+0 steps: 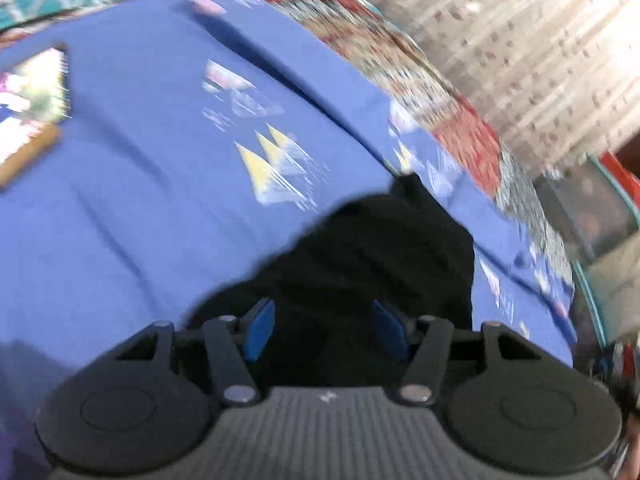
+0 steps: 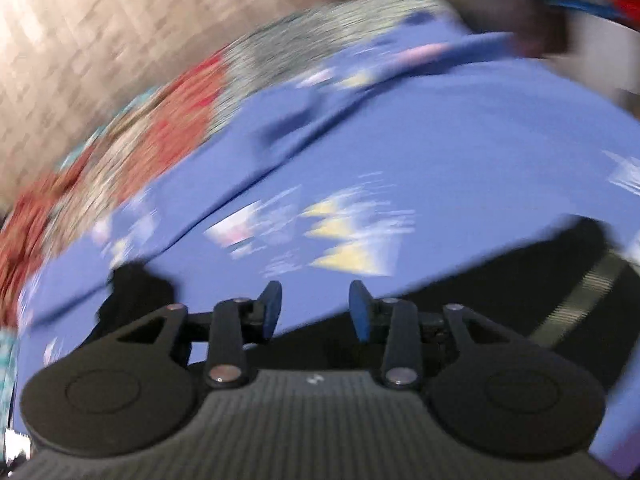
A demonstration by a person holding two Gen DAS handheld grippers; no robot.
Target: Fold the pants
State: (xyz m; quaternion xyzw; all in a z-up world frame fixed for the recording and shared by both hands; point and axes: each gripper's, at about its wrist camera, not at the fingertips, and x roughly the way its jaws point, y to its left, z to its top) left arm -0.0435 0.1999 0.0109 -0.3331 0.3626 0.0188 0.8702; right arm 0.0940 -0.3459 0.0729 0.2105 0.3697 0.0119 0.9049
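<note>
Roughly, by label:

Setting: a blue bedsheet (image 1: 132, 184) printed with pale and yellow triangles covers the bed; a red patterned quilt (image 1: 460, 128) runs along its far right edge. Both views are motion-blurred.

Pants position: the black pants (image 1: 360, 248) lie on the sheet, near the person, bunched into a dark mass directly ahead of the left gripper (image 1: 325, 330).

Left gripper: jaws spread apart, blue pads (image 1: 260, 330) on either side of the dark cloth with nothing pinched; released.

Right gripper (image 2: 314, 311): jaws likewise apart, holding nothing; the pants' straight edge (image 2: 460, 280) runs from below its fingers away to the right.

Long axis: in the right wrist view the garment stretches from near centre toward the far right, where a greyish band (image 2: 592, 292), perhaps a waistband or stripe, crosses it.

Key relation: cloth lies straight ahead of and beneath the left gripper, but mostly to the right of the right one; the left seems better placed to grasp first.

Writing: no brand, label or text is readable; blur hides any detail.

Risk: black fabric hides layers, so a pinch may catch only one.
</note>
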